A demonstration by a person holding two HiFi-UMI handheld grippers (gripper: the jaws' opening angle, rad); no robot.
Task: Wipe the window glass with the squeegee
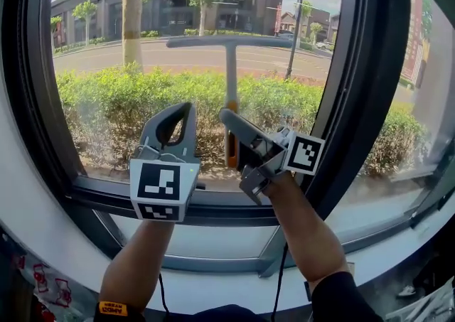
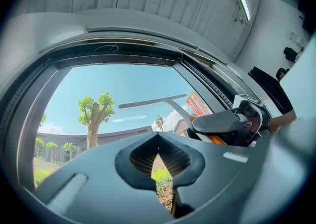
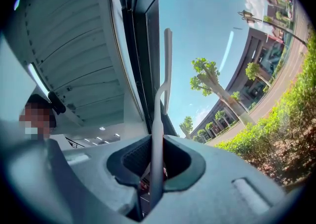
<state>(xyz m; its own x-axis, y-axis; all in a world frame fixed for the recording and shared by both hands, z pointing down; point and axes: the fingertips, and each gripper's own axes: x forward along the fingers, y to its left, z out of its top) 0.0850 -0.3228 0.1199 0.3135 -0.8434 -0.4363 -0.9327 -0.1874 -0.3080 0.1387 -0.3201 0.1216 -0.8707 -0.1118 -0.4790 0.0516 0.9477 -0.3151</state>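
We hold the grey T-shaped squeegee with the orange handle (image 1: 231, 75) in the right gripper (image 1: 234, 129). Its jaws are clamped on the shaft low down, at the orange part, so the length above reaches up the pane like a lever. The squeegee stands in the middle of the window glass (image 1: 106, 100), between the two sides of the dark window frame (image 1: 359, 86). Its long axis runs upright, with the handle end at the bottom near us and the head at the top, farther away. The crossbar with the blade lies level, left to right, in the upper half of the pane. We judge the blade to be on or very close to the glass, though we cannot tell contact for certain. A level blade set high suits a straight downward pull.

The left gripper (image 1: 186, 111) hangs just left of the right one, near the lower edge of the pane, its jaws together with nothing between them. We take it to be parked out of the blade's path, free to steady the handle if needed. The stroke looks to be at its start, with most of the pane below the blade.
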